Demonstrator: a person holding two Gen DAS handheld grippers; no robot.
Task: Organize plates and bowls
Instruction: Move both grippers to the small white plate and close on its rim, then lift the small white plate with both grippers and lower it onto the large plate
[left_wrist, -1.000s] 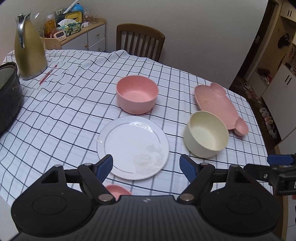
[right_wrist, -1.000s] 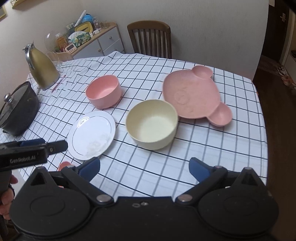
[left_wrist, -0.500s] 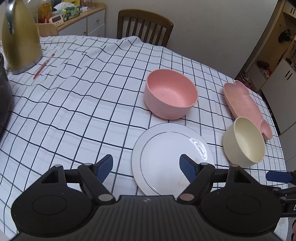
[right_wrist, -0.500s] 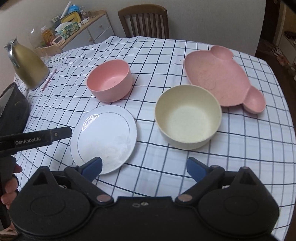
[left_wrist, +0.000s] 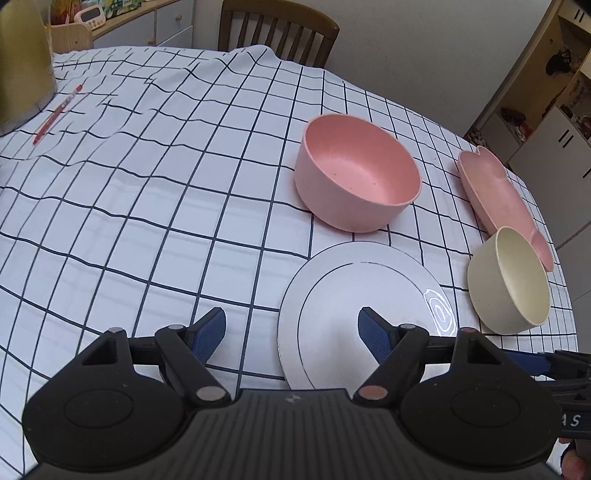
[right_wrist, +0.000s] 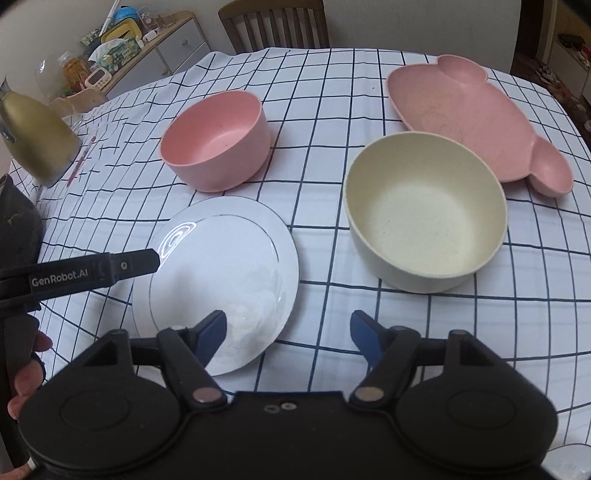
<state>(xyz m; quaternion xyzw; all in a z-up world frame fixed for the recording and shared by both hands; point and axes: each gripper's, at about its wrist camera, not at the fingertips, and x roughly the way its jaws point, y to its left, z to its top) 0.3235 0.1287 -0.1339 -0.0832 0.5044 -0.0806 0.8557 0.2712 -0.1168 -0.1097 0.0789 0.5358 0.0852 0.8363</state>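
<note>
A white plate lies near the table's front edge. A pink bowl stands behind it. A cream bowl stands to the right, in front of a pink bear-shaped plate. My left gripper is open and empty, low over the plate's left edge. My right gripper is open and empty, between the plate and the cream bowl.
The checked tablecloth is wrinkled at the back left. A gold jug and a red pen are at the far left, a dark pot at the left edge. A wooden chair stands behind the table.
Both grippers have moved forward and lower toward the dishes. The left one has shifted left, so the white plate now sits at its right finger. The dishes have not moved.
</note>
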